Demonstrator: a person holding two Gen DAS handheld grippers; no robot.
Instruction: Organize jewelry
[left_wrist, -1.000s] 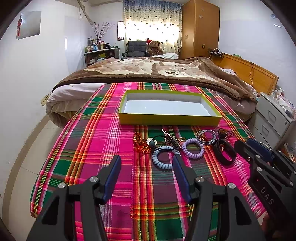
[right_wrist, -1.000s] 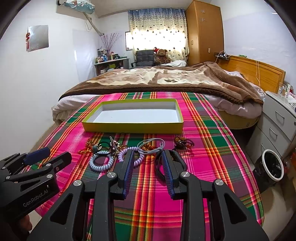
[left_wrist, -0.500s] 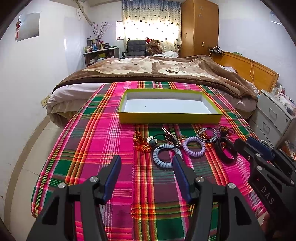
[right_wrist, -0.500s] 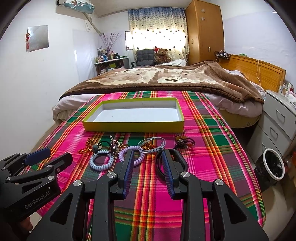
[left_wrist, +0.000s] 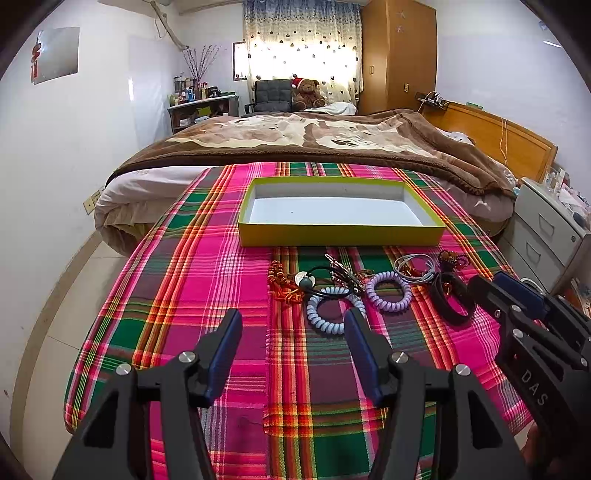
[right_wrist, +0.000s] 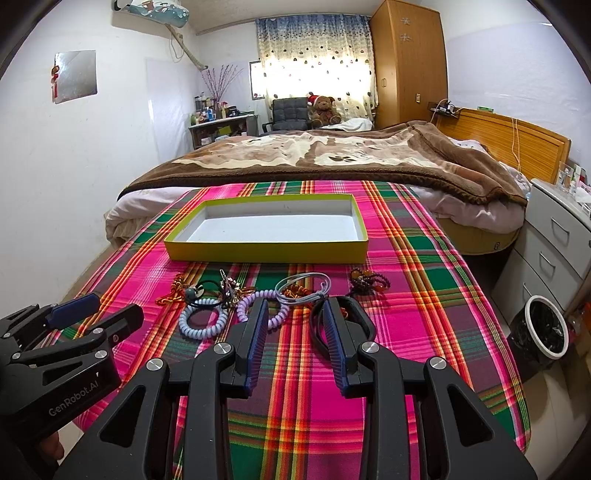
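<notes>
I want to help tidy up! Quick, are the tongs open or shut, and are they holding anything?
Left tongs: open, holding nothing.
Right tongs: open, holding nothing, above the plaid cloth.

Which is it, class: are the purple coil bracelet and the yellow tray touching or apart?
Apart. The left wrist view shows plaid cloth between the purple coil bracelet and the yellow tray.

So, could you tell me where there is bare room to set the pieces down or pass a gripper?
The tray floor is bare. Plaid cloth is free left of the jewelry, and right of the beads toward the table edge. The near cloth under both grippers is also bare. The strip just in front of the tray is crowded: coil ties, cords and a black band.
</notes>
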